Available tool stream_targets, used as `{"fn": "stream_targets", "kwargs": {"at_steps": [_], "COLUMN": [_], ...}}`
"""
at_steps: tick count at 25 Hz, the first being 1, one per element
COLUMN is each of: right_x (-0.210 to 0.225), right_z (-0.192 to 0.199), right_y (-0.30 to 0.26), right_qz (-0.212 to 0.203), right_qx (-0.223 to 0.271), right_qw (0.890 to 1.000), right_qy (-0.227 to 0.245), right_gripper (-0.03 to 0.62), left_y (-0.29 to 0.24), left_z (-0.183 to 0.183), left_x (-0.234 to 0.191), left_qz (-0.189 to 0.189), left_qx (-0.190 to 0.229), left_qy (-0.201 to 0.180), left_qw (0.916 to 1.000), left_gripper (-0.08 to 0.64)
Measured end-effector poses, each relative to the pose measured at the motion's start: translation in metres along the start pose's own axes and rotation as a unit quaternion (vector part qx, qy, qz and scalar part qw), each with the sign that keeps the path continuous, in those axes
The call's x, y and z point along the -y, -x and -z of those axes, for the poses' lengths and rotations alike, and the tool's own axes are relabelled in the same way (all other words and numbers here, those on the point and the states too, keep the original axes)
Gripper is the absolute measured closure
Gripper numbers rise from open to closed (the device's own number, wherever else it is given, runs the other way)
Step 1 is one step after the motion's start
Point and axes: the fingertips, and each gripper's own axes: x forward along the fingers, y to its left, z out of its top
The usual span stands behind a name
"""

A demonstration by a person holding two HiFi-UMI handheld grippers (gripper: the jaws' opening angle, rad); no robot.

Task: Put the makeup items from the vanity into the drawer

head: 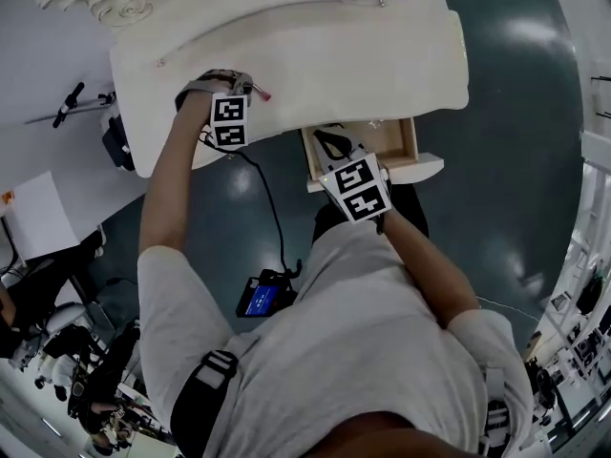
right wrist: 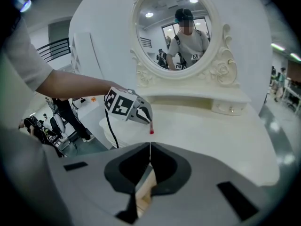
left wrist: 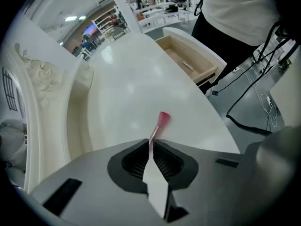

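Right gripper (head: 332,146) sits closest to the body, over the open drawer (head: 396,139). In the right gripper view its jaws are pressed together with nothing between them (right wrist: 150,149), and the drawer's pale wood interior shows just below them (right wrist: 143,192). The drawer is pulled out from the front edge of the vanity top (head: 382,55).

Left gripper (head: 250,86) is farther out, to the left, above the vanity top's front-left part and well apart from the drawer. Its jaws are clamped on a pink-tipped stick (left wrist: 163,118). The thin pale shaft runs out from between the pads and the pink end pokes past the jaws, over the white surface (left wrist: 131,79). It looks like a lip applicator or small brush, but it is too small and blurred to be sure. From the right gripper view the same stick hangs tip-down from the left gripper (right wrist: 149,121), red end (right wrist: 151,131) just above the tabletop. A black cable (head: 272,213) trails from the left gripper down toward the floor.

Farthest back, the oval mirror (right wrist: 181,29) stands upright on the vanity in a carved white frame.
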Motion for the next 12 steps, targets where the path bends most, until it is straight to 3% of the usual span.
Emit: {"fn": "stream_targets", "kwargs": {"at_steps": [9,12], "right_x": [0.012,0.014], "right_z": [0.000,0.002], "right_y": [-0.005,-0.006], "right_qz": [0.008,0.008], "right_qx": [0.002,-0.001], "right_qw": [1.000,1.000], "right_qy": [-0.012,-0.017], "right_gripper": [0.577,0.577], "left_y": [-0.014,-0.017], "left_z": [0.002,0.003], "left_x": [-0.005,-0.001], "left_qz": [0.038,0.051], "left_qx": [0.002,0.000], "left_qy": [-0.027,-0.037], "left_qw": [0.9989,0.9980], "left_gripper": [0.547,0.475]}}
